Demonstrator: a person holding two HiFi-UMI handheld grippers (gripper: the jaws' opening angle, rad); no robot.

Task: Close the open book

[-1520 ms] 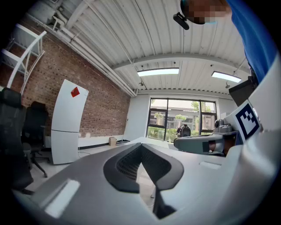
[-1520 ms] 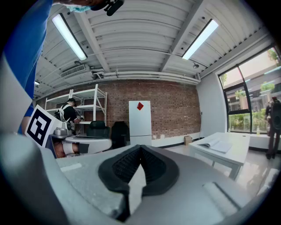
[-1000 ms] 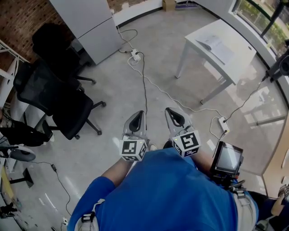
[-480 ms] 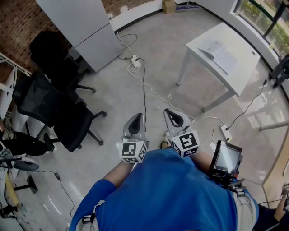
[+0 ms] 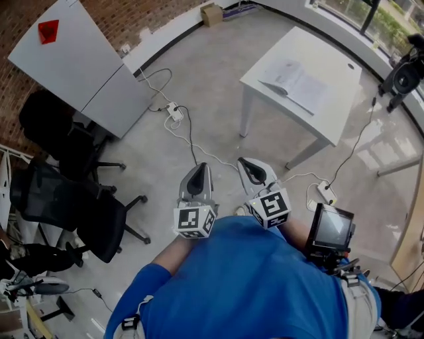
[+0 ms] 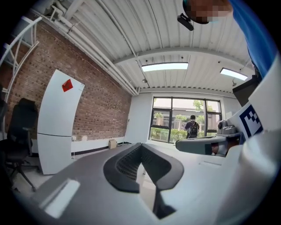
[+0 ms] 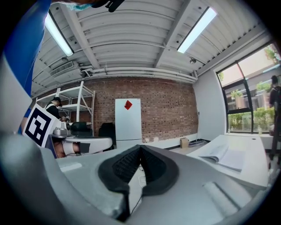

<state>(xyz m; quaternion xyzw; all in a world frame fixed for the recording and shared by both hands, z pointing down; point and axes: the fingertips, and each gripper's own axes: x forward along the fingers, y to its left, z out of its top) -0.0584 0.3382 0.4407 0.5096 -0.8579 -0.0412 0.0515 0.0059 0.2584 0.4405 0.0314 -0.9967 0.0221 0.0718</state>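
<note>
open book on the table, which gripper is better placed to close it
Probably right: the open book lies on the white table ahead to the right, nearer the right gripper than the left gripper. Both are shut and empty.

We see two black office chairs [image 5: 73, 205] on the grey floor [image 5: 212, 73], near a white cabinet [image 5: 79, 63] with a red mark [image 5: 48, 30], which stands before the brick wall [image 5: 16, 16]. A white power strip [image 5: 173, 111] with cables lies between the cabinet and a white table [image 5: 338, 93]. A cardboard box [image 5: 212, 13] stands by the wall.
</note>
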